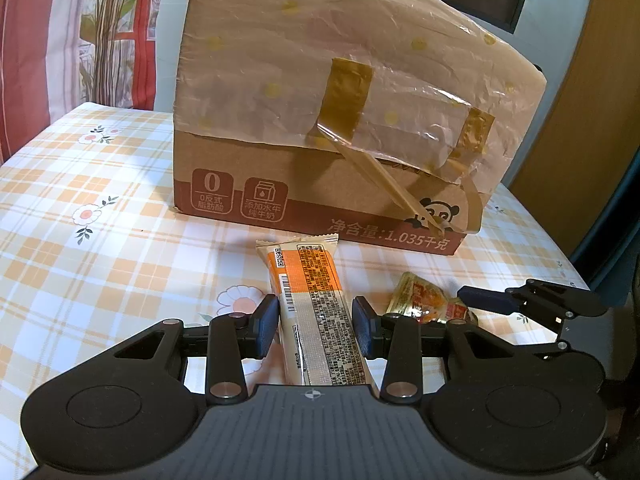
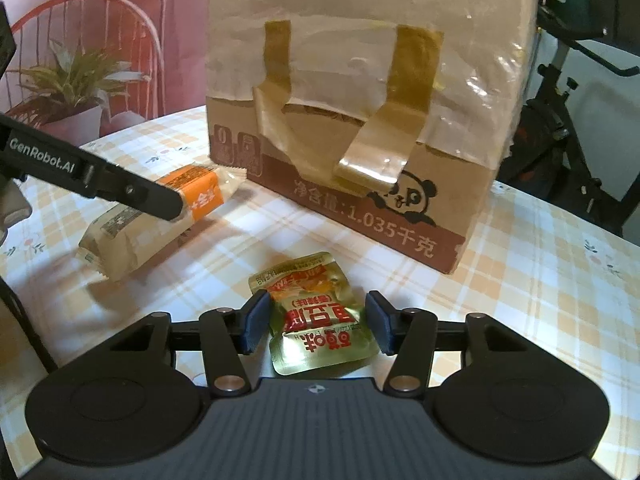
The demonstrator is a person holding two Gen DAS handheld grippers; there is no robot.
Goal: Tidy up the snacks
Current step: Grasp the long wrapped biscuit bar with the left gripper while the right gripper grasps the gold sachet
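Observation:
A long orange-and-cream snack bar [image 1: 316, 280] lies lengthwise between the blue pads of my left gripper [image 1: 316, 324], which is shut on its lower half. From the right wrist view the same bar [image 2: 136, 232] is crossed by a black left finger [image 2: 152, 196]. A crumpled gold packet with red print [image 2: 308, 280] sits between the pads of my right gripper [image 2: 318, 322], and both pads meet its edges. In the left wrist view that packet [image 1: 420, 300] lies just right of the bar. A taped cardboard box [image 1: 320, 100] stands upright behind both snacks.
The checked, flowered tablecloth [image 1: 100, 220] covers a round table whose edge curves away at the right. The box [image 2: 360, 80] has loose tape strips hanging off its front. An exercise bike [image 2: 568, 80] stands beyond the table's right side, and a wooden door [image 1: 580, 120] lies further back.

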